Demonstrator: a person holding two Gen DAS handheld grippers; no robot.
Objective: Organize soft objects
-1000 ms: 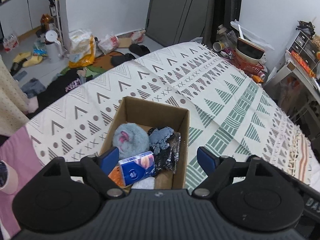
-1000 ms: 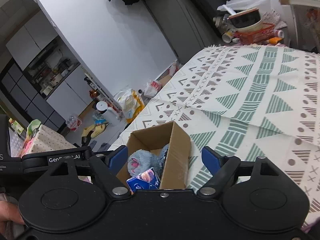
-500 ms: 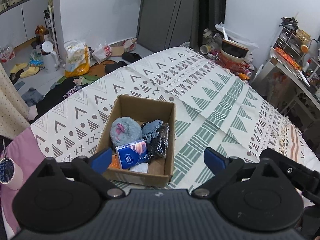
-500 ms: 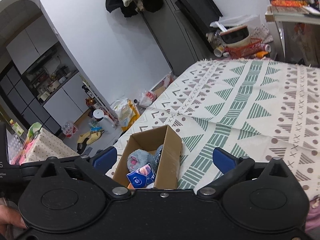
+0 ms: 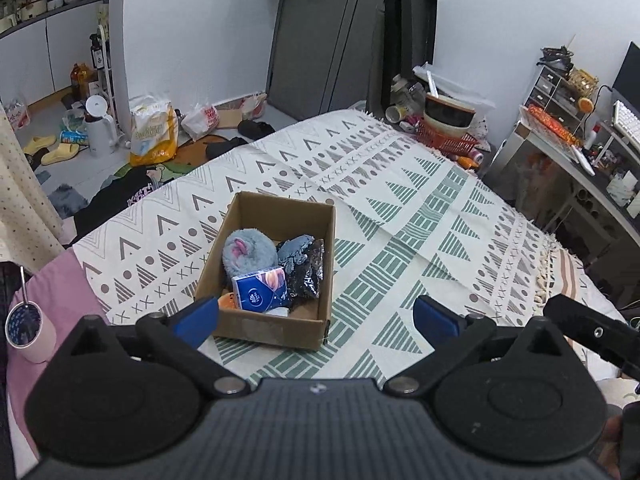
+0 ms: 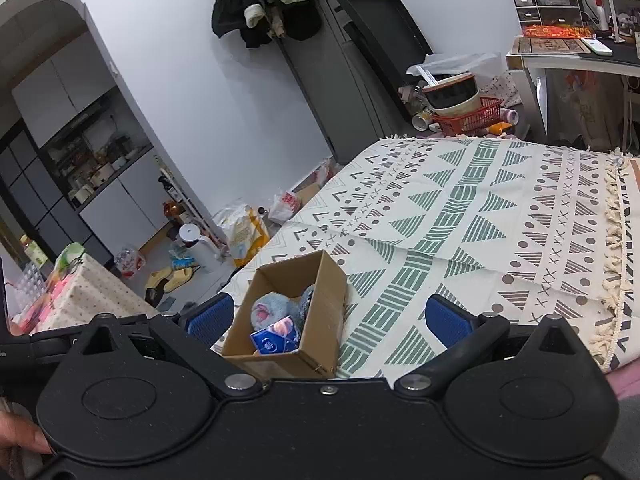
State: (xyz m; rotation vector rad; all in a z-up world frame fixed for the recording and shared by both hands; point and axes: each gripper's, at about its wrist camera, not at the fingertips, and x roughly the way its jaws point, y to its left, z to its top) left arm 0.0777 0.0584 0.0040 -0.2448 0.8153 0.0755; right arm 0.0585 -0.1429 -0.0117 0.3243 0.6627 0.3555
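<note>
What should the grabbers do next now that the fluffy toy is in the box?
Probably just stay back and stop. The left gripper and right gripper are both open and empty, the cardboard box already holds the plush toy and tissue pack, and nothing loose shows on the blanket.

We see both tools alike — the left gripper (image 5: 316, 318) and right gripper (image 6: 328, 320) have matte black bodies, round hinge housings, silver pivot screws and blue pads (image 5: 198, 318) on black fingers

Open cardboard box (image 5: 276, 322) holds grey plush (image 5: 248, 254), blue tissue pack (image 5: 260, 289), perhaps dark cloth (image 5: 306, 270).
</note>
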